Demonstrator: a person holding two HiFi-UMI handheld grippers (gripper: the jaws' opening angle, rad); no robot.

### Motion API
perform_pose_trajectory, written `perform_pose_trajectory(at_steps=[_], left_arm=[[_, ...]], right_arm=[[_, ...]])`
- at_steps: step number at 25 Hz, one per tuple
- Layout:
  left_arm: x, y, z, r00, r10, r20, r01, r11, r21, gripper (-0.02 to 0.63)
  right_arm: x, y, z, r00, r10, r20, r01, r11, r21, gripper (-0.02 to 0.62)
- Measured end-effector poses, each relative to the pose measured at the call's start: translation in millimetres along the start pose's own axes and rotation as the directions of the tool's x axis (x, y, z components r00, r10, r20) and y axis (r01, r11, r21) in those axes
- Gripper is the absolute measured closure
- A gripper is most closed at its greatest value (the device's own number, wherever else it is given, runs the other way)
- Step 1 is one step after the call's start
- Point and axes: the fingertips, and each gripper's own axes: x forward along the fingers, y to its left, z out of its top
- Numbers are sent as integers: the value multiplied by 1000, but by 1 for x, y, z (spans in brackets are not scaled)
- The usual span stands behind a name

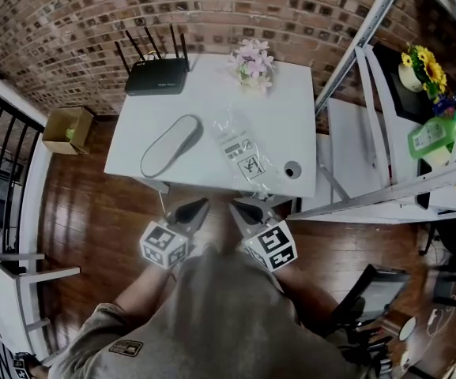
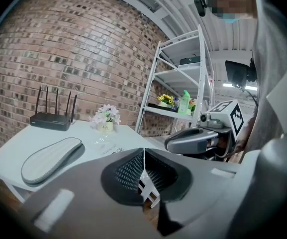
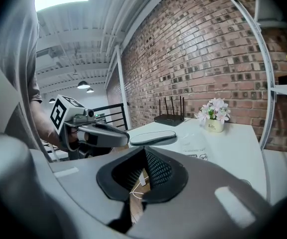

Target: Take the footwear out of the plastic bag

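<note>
A grey flat slipper [image 1: 171, 144] lies bare on the white table [image 1: 291, 129], left of centre, also seen in the left gripper view as the slipper [image 2: 51, 158] and in the right gripper view as the slipper [image 3: 152, 138]. Beside it, to the right, lies an empty-looking clear plastic bag [image 1: 242, 155] with a printed label; the bag [image 2: 102, 143] shows flat on the tabletop. My left gripper [image 1: 198, 206] and right gripper [image 1: 239, 208] hang side by side in front of the table's near edge, both shut and empty, close to my body.
A black router [image 1: 157, 75] with antennas stands at the table's back left, a small pot of pink flowers [image 1: 253, 63] at the back centre. A round cable hole [image 1: 292, 169] sits near the front right corner. A white metal shelf [image 1: 401, 93] stands to the right, a cardboard box [image 1: 68, 129] on the floor left.
</note>
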Motion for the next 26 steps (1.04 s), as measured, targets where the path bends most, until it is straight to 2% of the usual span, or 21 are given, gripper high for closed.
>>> perform_pose_trajectory(at_steps=[13, 26], left_arm=[[-5, -3, -2, 999, -45, 3, 45, 999, 13, 598], [-12, -11, 2, 998, -55, 5, 55, 998, 7, 598]], right_arm=[[0, 8, -2, 1000, -29, -4, 29, 1000, 0, 583], [0, 17, -5, 1000, -27, -5, 27, 1000, -10, 583]])
